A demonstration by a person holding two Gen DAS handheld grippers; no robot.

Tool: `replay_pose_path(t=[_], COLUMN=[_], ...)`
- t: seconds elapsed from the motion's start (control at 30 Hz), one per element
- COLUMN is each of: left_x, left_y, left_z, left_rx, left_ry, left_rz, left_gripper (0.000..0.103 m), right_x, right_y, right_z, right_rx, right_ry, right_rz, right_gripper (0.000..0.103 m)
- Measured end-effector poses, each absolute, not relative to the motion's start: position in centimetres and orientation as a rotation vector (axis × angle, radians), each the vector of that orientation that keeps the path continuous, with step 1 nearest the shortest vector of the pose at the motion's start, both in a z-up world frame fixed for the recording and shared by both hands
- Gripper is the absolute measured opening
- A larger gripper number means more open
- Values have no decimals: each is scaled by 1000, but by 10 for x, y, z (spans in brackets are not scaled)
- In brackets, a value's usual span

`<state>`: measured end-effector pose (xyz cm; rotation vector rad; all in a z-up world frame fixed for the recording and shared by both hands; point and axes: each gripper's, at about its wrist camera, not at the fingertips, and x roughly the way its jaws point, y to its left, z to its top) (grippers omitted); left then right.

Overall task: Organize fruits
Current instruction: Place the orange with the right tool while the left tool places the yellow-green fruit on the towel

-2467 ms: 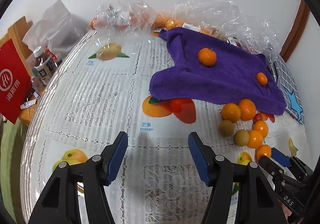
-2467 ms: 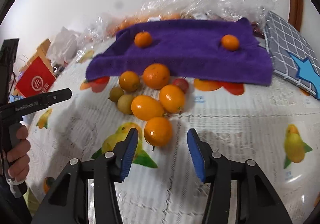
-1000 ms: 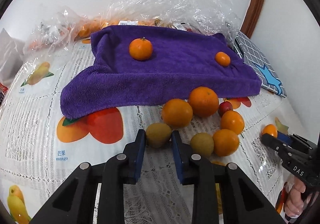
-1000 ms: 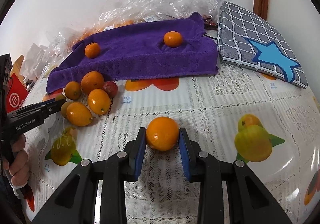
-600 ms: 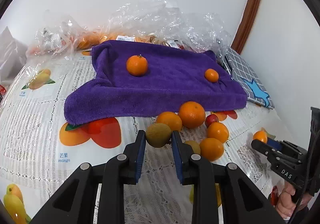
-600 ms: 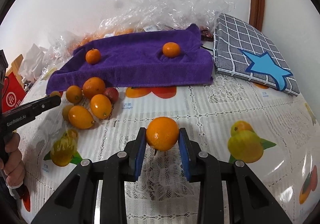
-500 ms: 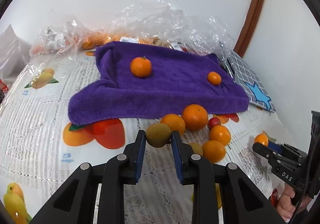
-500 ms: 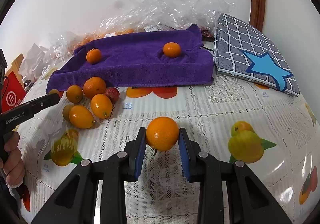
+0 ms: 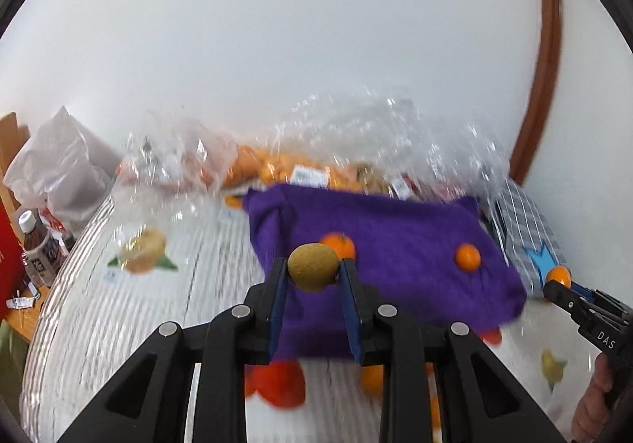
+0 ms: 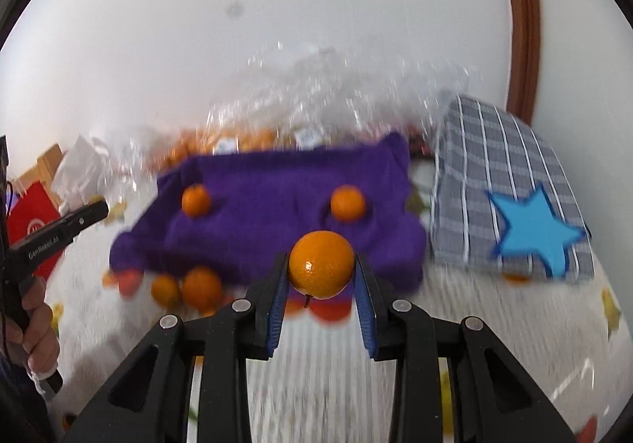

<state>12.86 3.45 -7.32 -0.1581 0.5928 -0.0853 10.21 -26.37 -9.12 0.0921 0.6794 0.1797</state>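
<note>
My left gripper [image 9: 312,272] is shut on a brown-green kiwi [image 9: 313,266] and holds it in the air in front of the purple towel [image 9: 395,237]. My right gripper [image 10: 321,270] is shut on an orange [image 10: 321,264] and holds it above the towel's near edge [image 10: 277,213]. Two small oranges lie on the towel [image 10: 196,199] [image 10: 347,202]. More oranges [image 10: 201,286] lie on the tablecloth below the towel's left front. Both views are blurred by motion.
Clear plastic bags with fruit [image 9: 277,166] lie behind the towel by the wall. A grey checked cloth with a blue star [image 10: 514,205] lies right of the towel. A bottle [image 9: 35,245] and a white bag [image 9: 59,170] stand at the table's left edge.
Both grippers have risen from the table with their fruit and tilted up toward the towel and wall. The pile of oranges has dropped low in both views.
</note>
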Motion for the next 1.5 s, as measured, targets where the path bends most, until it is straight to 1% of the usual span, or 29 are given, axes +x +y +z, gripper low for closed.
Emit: replay_pose_path(t=[0.2, 0.37, 0.5, 0.6, 0.8, 1.03, 1.5], left_x=[170, 191, 189, 191, 198, 202, 202], left_y=[26, 18, 20, 18, 19, 21, 17], left_z=[-79, -101, -120, -125, -133, -140, -141], left_rx=[-151, -155, -187, -196, -228, -247, -211], left_ry=[597, 612, 626, 636, 667, 716, 732], left_rz=[-36, -42, -84, -111, -112, -106, -82], left_gripper=[25, 25, 25, 25, 25, 25, 25], right_x=[156, 190, 198, 202, 203, 210, 211], right_y=[-261, -262, -266, -271, -278, -281, -269], right_z=[-83, -101, -130, -139, -146, -156, -164], right_rx=[100, 113, 126, 144, 153, 167, 124], right_ry=[655, 684, 742, 762, 754, 802, 828], right_rz=[185, 190, 172, 179, 165, 164, 164], right_gripper=[32, 32, 32, 32, 32, 32, 32])
